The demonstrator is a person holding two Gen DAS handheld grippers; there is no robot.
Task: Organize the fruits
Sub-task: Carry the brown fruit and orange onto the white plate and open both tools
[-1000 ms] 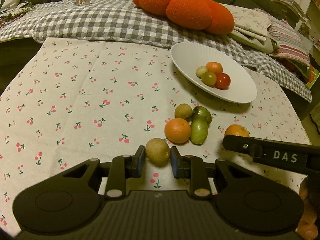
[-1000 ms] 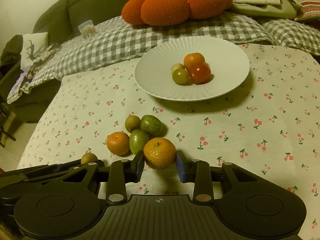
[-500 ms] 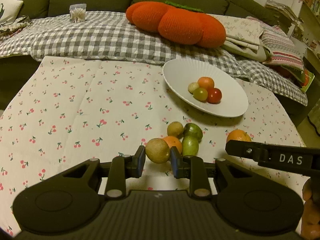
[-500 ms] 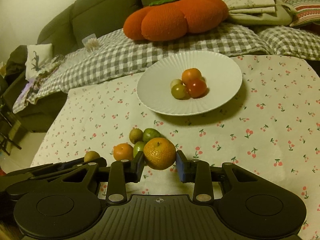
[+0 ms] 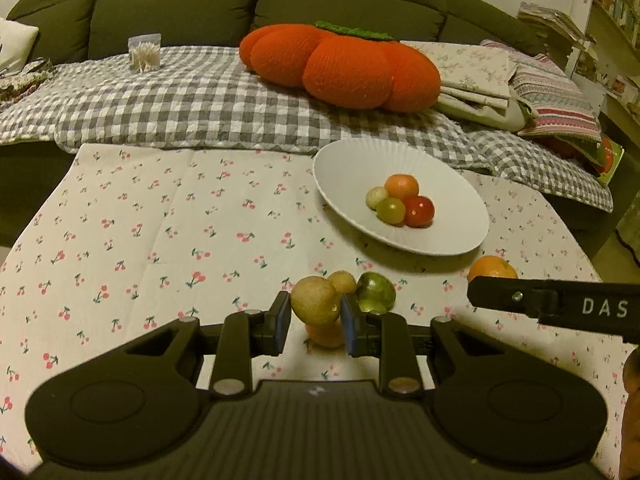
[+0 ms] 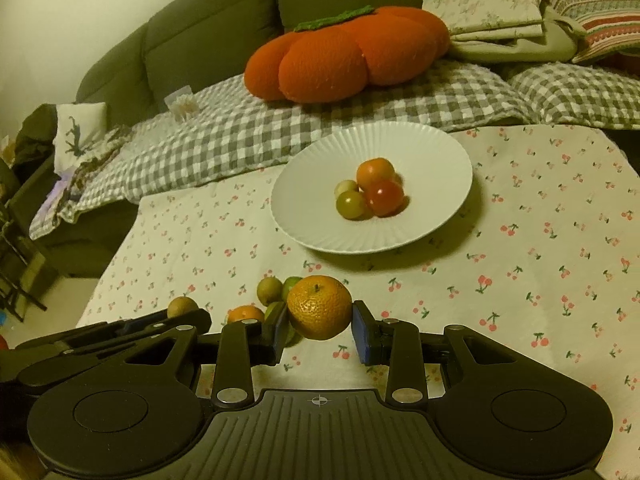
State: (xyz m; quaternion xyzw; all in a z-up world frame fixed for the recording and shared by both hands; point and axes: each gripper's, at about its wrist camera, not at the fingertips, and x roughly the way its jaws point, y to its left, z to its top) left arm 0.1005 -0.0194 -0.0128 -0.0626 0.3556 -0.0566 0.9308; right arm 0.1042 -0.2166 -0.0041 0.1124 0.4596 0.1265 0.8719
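Note:
My left gripper is shut on a small yellow-brown fruit and holds it above the cherry-print tablecloth. My right gripper is shut on an orange mandarin, also lifted; it shows in the left wrist view too. A white ribbed plate at the far right holds several small fruits: orange, red, green and pale. Loose on the cloth below the grippers lie a brown fruit, a green fruit and an orange one, partly hidden.
A grey checked blanket with an orange pumpkin cushion lies behind the table on a dark green sofa. Folded cloths are stacked at the right. A cotton-swab box stands at the back left.
Both grippers have risen with their fruits and pulled back from the cloth; the loose fruits and the plate now sit lower and farther in both views.

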